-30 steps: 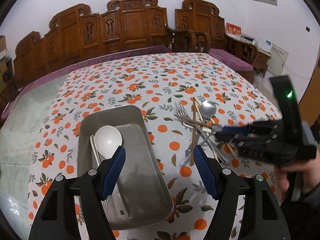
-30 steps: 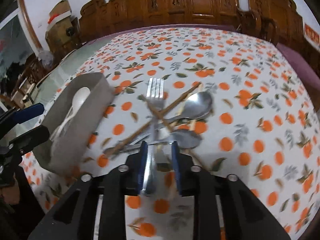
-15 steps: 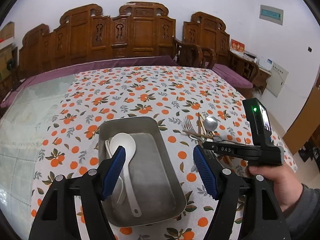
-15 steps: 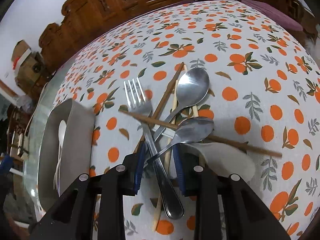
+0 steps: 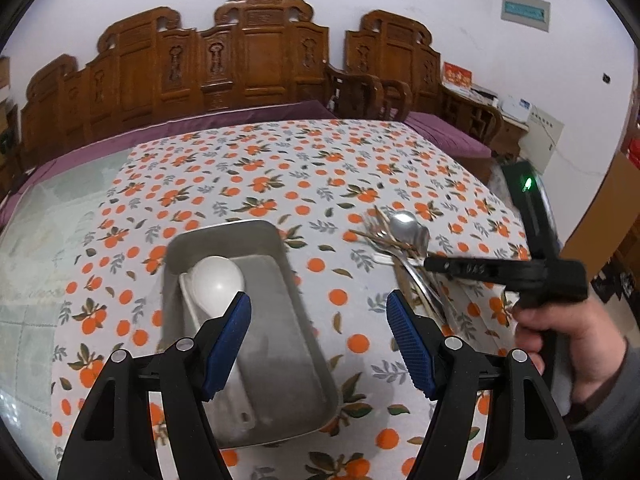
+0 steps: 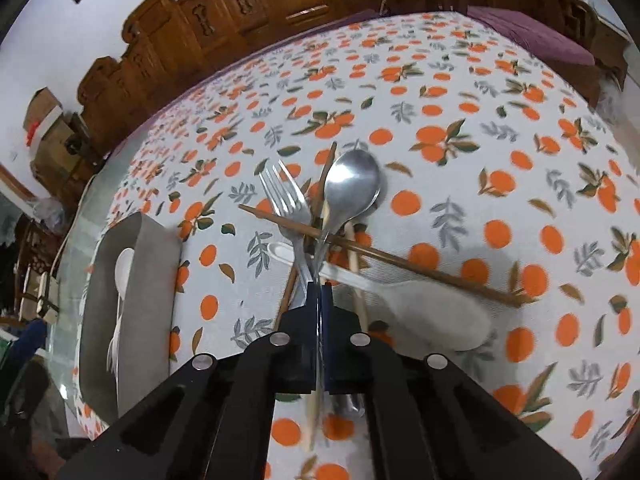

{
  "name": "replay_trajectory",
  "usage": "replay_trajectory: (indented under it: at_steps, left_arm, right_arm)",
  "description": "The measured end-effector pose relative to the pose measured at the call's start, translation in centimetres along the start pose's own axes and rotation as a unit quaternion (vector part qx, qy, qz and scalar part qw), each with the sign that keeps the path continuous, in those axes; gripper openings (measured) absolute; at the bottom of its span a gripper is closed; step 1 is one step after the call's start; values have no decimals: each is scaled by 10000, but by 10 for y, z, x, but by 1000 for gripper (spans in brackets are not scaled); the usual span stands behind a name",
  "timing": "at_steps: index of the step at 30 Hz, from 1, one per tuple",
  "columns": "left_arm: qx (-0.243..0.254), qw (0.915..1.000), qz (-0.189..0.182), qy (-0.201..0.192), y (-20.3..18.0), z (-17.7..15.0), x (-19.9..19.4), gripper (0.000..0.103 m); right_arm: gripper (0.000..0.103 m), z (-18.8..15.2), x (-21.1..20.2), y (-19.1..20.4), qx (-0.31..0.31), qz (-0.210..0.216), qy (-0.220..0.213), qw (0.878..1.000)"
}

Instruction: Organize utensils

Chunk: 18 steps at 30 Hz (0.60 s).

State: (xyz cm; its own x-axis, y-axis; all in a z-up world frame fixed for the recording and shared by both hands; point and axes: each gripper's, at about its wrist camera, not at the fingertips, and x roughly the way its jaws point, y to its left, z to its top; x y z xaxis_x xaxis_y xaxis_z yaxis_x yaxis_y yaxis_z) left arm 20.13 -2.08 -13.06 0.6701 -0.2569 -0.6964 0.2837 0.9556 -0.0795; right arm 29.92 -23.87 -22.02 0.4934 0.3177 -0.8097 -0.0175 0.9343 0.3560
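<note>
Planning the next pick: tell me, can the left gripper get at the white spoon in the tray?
Probably yes: the left gripper is open just above the tray, and nothing covers the white spoon.

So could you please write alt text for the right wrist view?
The right gripper has just closed on a metal spoon's handle in a pile with a fork, chopsticks and white spoon; a metal tray sits left.

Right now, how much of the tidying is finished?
One white spoon already lies in the metal tray. The right tongs have just closed on the handle of the metal spoon, which is not yet lifted from the pile. The fork, the brown chopsticks and a white scoop wait on the tablecloth.
</note>
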Motion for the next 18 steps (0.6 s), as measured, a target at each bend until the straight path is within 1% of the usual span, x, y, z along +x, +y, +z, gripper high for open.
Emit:
replay_trajectory:
  at_steps: [5, 12, 13, 14, 15, 18]
  left_arm:
    - [225, 9997, 0, 59, -20, -5, 10, 67]
    - [425, 9990, 17, 160, -44, -8, 28, 67]
    - [449, 9988, 5, 188, -47, -8, 32, 66]
    - [464, 9986, -23, 245, -50, -8, 37, 61]
    - [478, 9984, -22, 291, -53, -7, 42, 58]
    - [472, 9979, -103, 429, -58, -8, 55, 53]
  right_arm:
    - [2, 2, -13, -13, -112, 126, -63, 9998]
    - [2, 6, -23, -20, -532, 219, -271, 9980]
    - [2, 6, -23, -22, -533, 278, -280, 9978]
    - [2, 5, -22, -24, -536, 326, -280, 9976]
    - [2, 5, -22, -26, -548, 343, -281, 9975]
    - [2, 3, -19, -29, -629, 417, -236, 9969]
